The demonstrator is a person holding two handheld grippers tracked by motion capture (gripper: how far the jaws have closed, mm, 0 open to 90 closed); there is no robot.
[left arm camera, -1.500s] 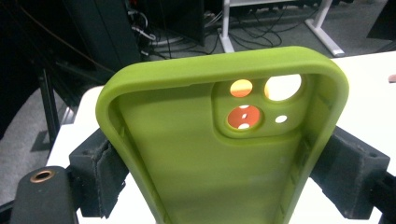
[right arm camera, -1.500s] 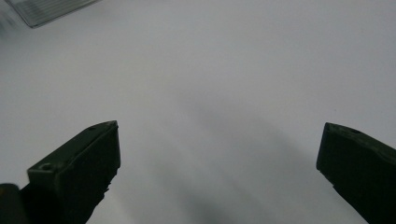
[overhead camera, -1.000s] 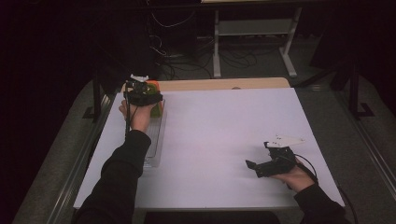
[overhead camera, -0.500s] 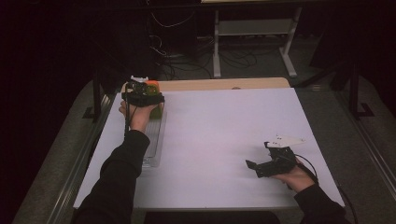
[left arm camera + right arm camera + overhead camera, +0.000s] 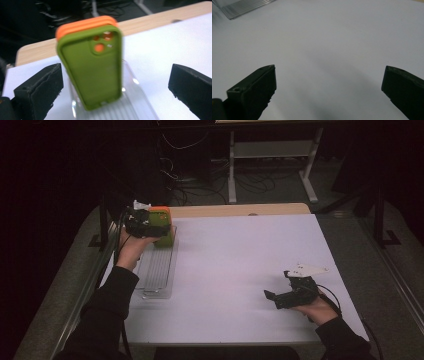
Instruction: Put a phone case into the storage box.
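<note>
Standing upright in the ribbed clear tray (image 5: 140, 105), the green phone case (image 5: 91, 67) sits between the left gripper (image 5: 112, 87) jaws, which have just been opening and now touch nothing. It's olive green with a camera cutout (an orange phone case (image 5: 82, 23) stands right behind it), at the tabletop's (image 5: 240, 270) far left edge. The right gripper (image 5: 329, 92) hovers spread and empty.

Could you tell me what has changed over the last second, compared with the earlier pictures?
The left gripper has just opened its jaws, letting go of the green phone case, which stands upright in the clear ribbed rack against the orange phone cases, and has drawn back slightly. The right gripper stayed open, resting on the white table.
</note>
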